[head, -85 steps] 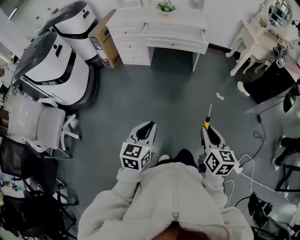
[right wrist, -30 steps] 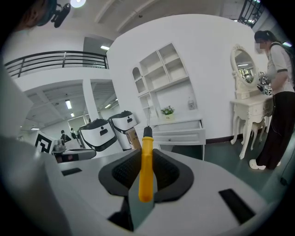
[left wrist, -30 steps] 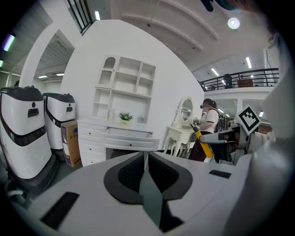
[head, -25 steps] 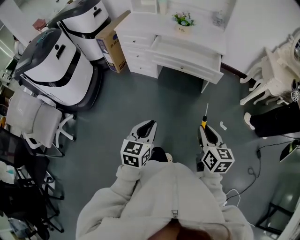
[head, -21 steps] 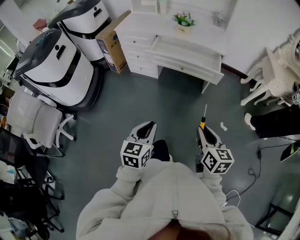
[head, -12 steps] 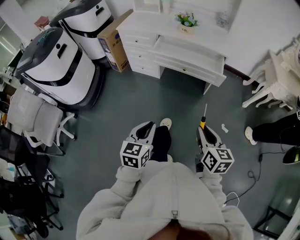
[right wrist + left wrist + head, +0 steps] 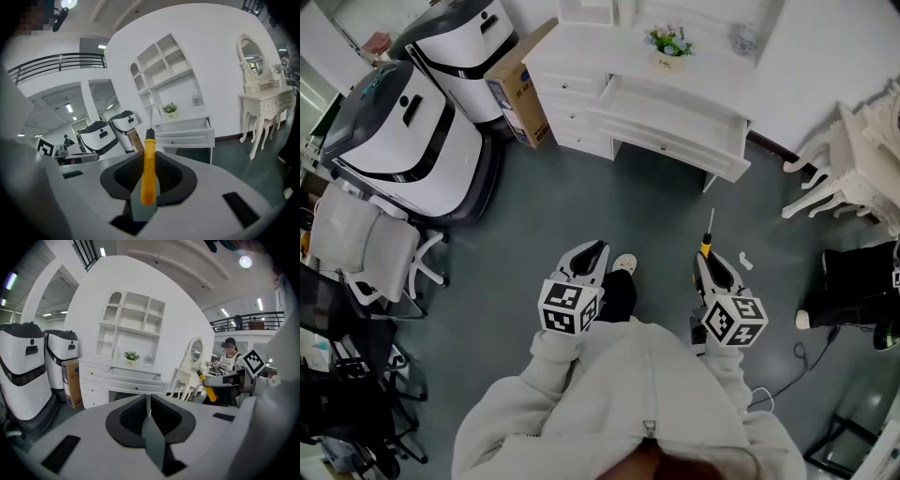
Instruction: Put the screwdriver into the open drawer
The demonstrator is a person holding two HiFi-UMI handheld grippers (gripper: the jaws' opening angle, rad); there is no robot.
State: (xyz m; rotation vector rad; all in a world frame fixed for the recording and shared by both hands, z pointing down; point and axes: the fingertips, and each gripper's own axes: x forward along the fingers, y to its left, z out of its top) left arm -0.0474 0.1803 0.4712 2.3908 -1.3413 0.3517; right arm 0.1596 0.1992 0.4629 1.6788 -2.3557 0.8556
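The screwdriver (image 7: 708,242) has a yellow handle and a thin metal shaft pointing toward the desk. My right gripper (image 7: 709,259) is shut on its handle (image 7: 148,169), and the shaft sticks up past the jaws. My left gripper (image 7: 596,247) is held level beside it, shut with nothing in it (image 7: 148,401). From the left gripper view the screwdriver (image 7: 206,386) shows off to the right. The white desk (image 7: 623,54) stands ahead across the grey floor, its wide drawer (image 7: 673,120) pulled open. That drawer (image 7: 183,123) lies straight beyond the screwdriver's tip.
Two large white-and-black machines (image 7: 405,131) and a cardboard box (image 7: 517,86) stand left of the desk. A white office chair (image 7: 364,246) is at the left. An ornate white dressing table (image 7: 848,164) and a person in black (image 7: 851,281) are at the right. A potted plant (image 7: 667,41) sits on the desk.
Both grippers have come a little closer to the desk, keeping their spacing. A white shoe has stepped forward between them. The person in black at the right has shifted.
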